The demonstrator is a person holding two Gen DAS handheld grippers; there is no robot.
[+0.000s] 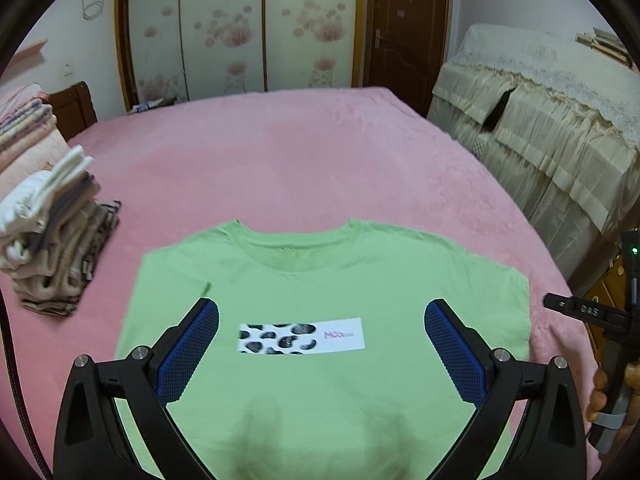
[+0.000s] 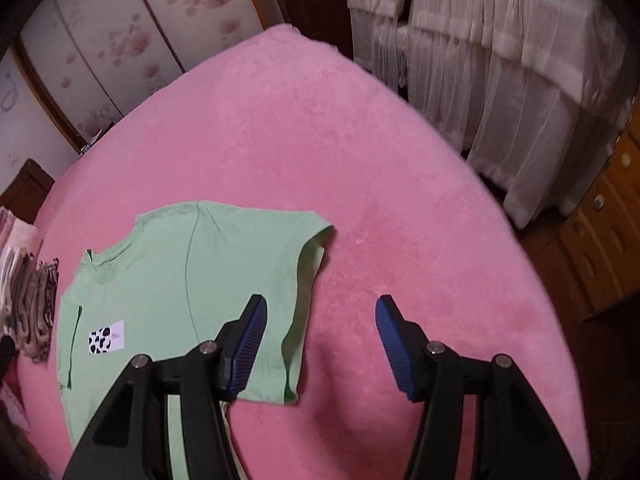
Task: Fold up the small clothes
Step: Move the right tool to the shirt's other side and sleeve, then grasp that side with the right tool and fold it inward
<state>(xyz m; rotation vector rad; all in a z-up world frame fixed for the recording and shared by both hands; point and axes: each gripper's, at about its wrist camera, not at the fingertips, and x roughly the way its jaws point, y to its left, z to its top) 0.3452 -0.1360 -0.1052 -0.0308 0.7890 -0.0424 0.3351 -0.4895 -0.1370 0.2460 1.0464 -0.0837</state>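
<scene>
A wide bed with a pink fleece cover (image 1: 304, 152) fills most of both views. Behind it stands a wardrobe (image 1: 240, 28) with three pale sliding panels printed with pink flowers, and beside that one dark brown door (image 1: 408, 28). To the right of the bed, a piece of furniture is hidden under a cream frilled cover (image 1: 540, 128). In the right wrist view, orange wooden drawers (image 2: 600, 240) show at the far right edge.

One green T-shirt (image 1: 320, 280) lies flat on the pink cover, front side up, with its collar pointing to the wardrobe. It carries one white label with black spots (image 1: 300, 338) across the chest. One stack of folded clothes (image 1: 52, 240) sits on the bed to the left of the shirt, apart from it.

The left gripper (image 1: 322, 320) hangs over the chest of the shirt with its two blue pads wide apart and nothing between them. The right gripper (image 2: 320, 320) is near the shirt's right sleeve; its pads are also apart and empty, one over the green cloth, the other over bare pink cover.
</scene>
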